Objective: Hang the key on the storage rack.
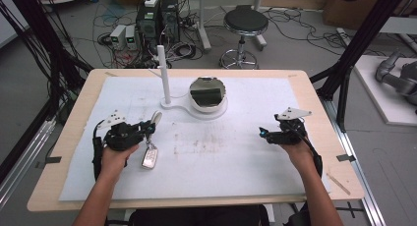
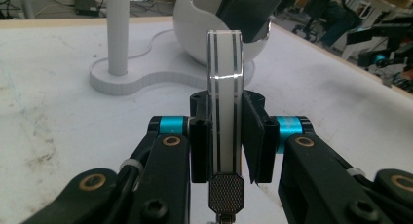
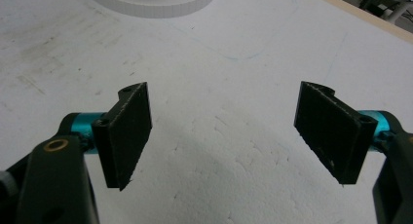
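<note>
The left gripper [image 1: 147, 127] has its jaws clamped on a white watch strap with dark stripes [image 2: 224, 104] (its silver case [image 1: 149, 156] dangles below), near the white stand [image 1: 196, 109]; the right gripper [image 1: 263, 133], jaws wide apart, hovers well right of it.

Watch [image 1: 150, 143]: white strap with two dark lengthwise stripes, silver mesh-textured metal section, silver rectangular case. One strap end [image 2: 224, 95] stands upright, pinched between black pads; the case end [image 1: 149, 157] hangs down to the white mat. It sits in front and to the left of the white stand [image 1: 168, 104], near it but apart.
</note>
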Available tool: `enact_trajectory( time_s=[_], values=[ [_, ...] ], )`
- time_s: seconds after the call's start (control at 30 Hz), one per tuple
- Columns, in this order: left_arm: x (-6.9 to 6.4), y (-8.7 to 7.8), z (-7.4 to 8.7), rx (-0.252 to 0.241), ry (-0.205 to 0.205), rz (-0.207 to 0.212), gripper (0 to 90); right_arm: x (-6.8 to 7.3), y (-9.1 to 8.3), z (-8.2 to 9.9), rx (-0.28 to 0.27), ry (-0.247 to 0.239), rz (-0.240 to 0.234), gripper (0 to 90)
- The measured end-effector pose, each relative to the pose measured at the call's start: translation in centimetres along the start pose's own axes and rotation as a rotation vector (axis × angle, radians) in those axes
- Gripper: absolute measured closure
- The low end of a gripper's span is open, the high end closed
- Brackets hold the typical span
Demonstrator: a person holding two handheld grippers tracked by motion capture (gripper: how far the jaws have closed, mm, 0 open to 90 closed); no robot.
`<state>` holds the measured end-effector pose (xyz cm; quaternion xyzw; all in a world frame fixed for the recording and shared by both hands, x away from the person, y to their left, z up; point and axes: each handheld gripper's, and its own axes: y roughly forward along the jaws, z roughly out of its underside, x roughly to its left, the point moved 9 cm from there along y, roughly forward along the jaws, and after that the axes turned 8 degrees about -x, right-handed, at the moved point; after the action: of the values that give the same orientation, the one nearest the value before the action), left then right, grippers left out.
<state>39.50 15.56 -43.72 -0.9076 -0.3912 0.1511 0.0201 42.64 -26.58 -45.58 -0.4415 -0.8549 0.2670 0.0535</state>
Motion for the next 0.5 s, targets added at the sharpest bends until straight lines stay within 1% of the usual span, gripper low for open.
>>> enact_trajectory(
  time_s=[0.17,0.3,0.37,0.43,0.5],
  values=[
    [0.4,0.2,-1.5,-0.036,0.018,-0.004,74.7,-0.1,-0.1,-0.2,-0.009,-0.002,0.007,21.9],
    [0.3,0.8,-2.8,-0.060,0.024,0.011,74.7,-0.1,-0.2,-0.4,-0.015,-0.002,0.006,21.8],
    [0.2,1.0,-3.5,-0.073,0.018,0.026,74.7,-0.1,-0.2,-0.5,-0.018,-0.008,0.009,21.9],
    [0.2,1.3,-4.0,-0.085,0.010,0.032,74.7,-0.1,-0.1,-0.5,-0.016,-0.008,0.010,21.8],
    [0.4,1.5,-4.7,-0.095,-0.004,0.047,74.7,0.0,-0.1,-0.5,-0.015,-0.009,0.009,21.8]
  ],
)
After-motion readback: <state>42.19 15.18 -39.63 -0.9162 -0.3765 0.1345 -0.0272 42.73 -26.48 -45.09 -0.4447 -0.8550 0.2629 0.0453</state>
